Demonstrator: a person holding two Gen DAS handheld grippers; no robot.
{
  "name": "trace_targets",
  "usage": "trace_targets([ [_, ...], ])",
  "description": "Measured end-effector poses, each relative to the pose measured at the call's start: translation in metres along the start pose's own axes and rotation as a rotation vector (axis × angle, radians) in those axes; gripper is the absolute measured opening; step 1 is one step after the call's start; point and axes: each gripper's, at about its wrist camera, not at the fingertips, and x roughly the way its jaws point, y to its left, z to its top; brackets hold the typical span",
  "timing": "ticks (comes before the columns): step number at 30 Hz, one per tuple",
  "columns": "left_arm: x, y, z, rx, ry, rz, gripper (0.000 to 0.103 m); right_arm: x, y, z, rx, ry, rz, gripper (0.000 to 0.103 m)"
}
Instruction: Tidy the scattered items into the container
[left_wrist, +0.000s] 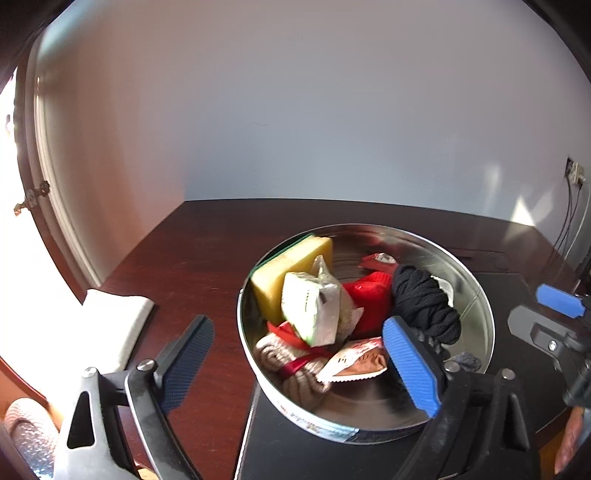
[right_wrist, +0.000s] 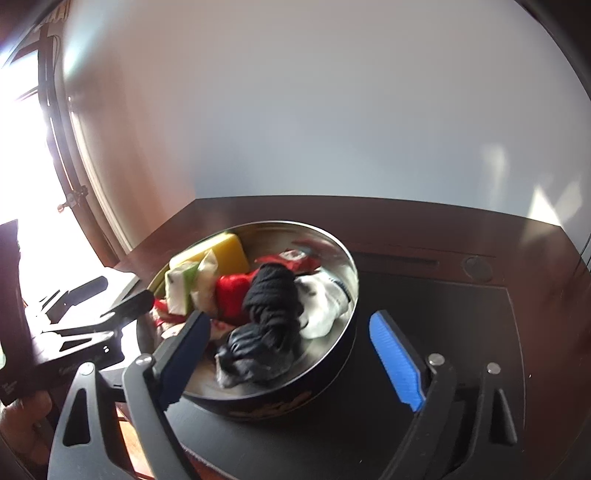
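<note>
A round metal tin (left_wrist: 476, 295) stands on a black mat on the dark wooden table; it also shows in the right wrist view (right_wrist: 347, 258). It holds a yellow sponge (left_wrist: 284, 269), a white-green packet (left_wrist: 314, 310), a red cloth (left_wrist: 369, 299), a black knitted bundle (left_wrist: 424, 299), a beige rolled cloth with red ribbon (left_wrist: 295, 369) and snack sachets (left_wrist: 358, 360). A white sock (right_wrist: 321, 306) lies beside the black bundle (right_wrist: 273, 295). My left gripper (left_wrist: 299, 369) is open and empty at the tin's near rim. My right gripper (right_wrist: 295, 354) is open and empty at the tin's near right side.
A white folded cloth (left_wrist: 118, 321) lies on the table left of the tin. The black mat (right_wrist: 443, 314) extends right of the tin. A wall rises behind the table. A bright window is at the left. Cables hang at the far right (left_wrist: 572, 206).
</note>
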Motion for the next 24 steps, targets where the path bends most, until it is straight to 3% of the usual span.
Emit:
trace_targets([
  [5,-0.014,0.002,-0.006,-0.003,-0.008,0.025,0.102,-0.011,0.009,-0.010,-0.012,0.003,0.011,0.090],
  [14,-0.043,0.008,-0.014,0.005,-0.046,0.089,0.102,-0.039,0.036,-0.027,-0.057,-0.021,0.038,0.094],
  [24,-0.081,0.014,-0.008,-0.010,-0.154,0.098,0.102,-0.070,0.049,-0.028,-0.088,-0.080,0.049,0.098],
])
